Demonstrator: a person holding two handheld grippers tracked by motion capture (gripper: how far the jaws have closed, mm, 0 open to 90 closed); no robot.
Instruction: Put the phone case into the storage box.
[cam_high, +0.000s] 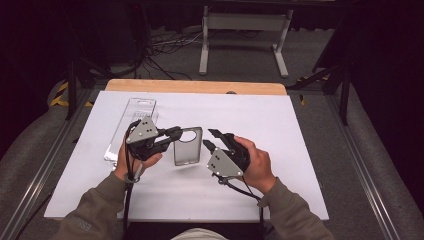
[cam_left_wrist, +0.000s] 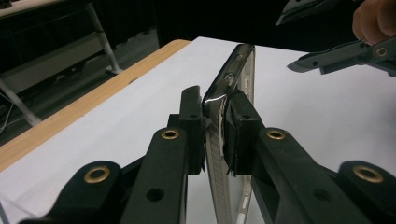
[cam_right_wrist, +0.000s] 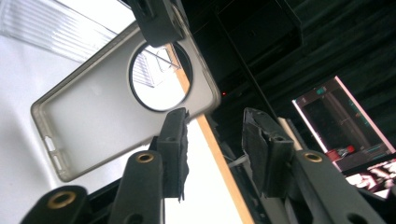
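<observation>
Just right of the clear plastic package (cam_high: 131, 129) on the white table sheet (cam_high: 280, 130), a translucent grey phone case (cam_high: 188, 146) is held up off the surface. The left gripper (cam_high: 175, 134) is clamped on the case's top edge, beside the round camera hole. The right gripper (cam_high: 212, 140) sits to the case's right with its jaws apart and nothing between them. Judging by this, the case is already out of the package and passed to the left hand alone; whatever fitting or placing follows is not yet done. The left gripper view shows the pads pinching the case (cam_left_wrist: 219, 135) edge-on. The right gripper view shows the case's (cam_right_wrist: 93, 116) open inner face and the gap between the right gripper's own fingertips (cam_right_wrist: 175, 135).
</observation>
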